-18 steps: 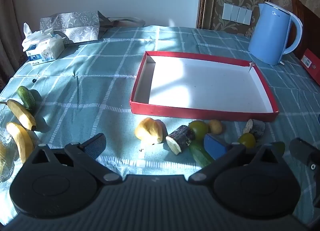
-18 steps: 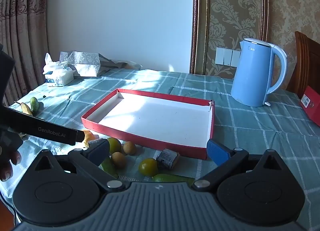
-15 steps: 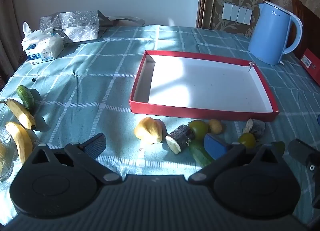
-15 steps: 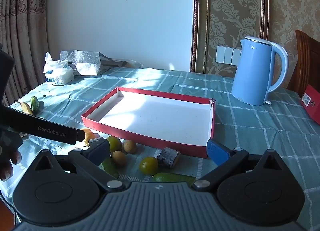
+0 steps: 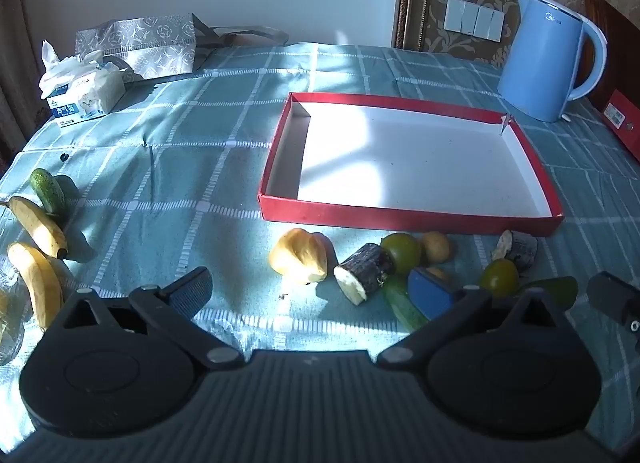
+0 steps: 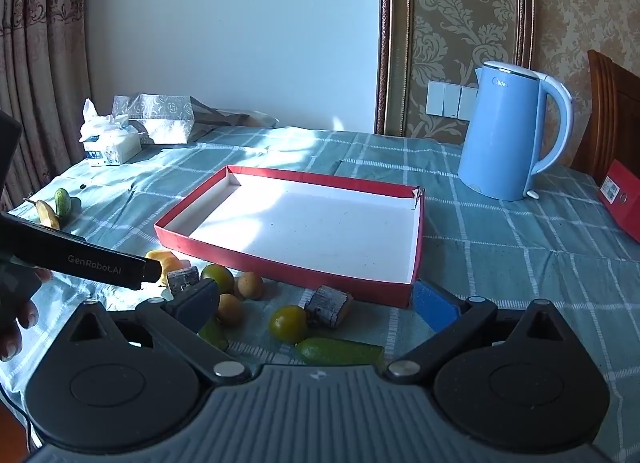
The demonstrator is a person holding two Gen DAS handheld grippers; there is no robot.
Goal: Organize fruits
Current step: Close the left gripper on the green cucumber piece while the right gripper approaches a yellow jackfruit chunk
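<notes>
Left tool (image 5: 310, 291): jaws spread fully wide, holding nothing.
Right tool (image 6: 316, 301): likewise wide open, empty.
Fruits (image 5: 400, 253): on the table (image 5: 192, 167), scattered just ahead of both tools.
Red tray (image 5: 404, 219): beyond the fruits, nothing in it.
Bananas (image 5: 38, 251): far left of left tool.

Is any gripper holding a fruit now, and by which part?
Nothing is held. The left gripper and the right gripper are both open, with the fruits lying on the tablecloth.

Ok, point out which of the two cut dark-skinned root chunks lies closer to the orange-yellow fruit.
The cut dark-skinned root chunk right beside the orange-yellow fruit, white cut face toward the camera. The other chunk sits off by the red cardboard tray's near right corner.
</notes>
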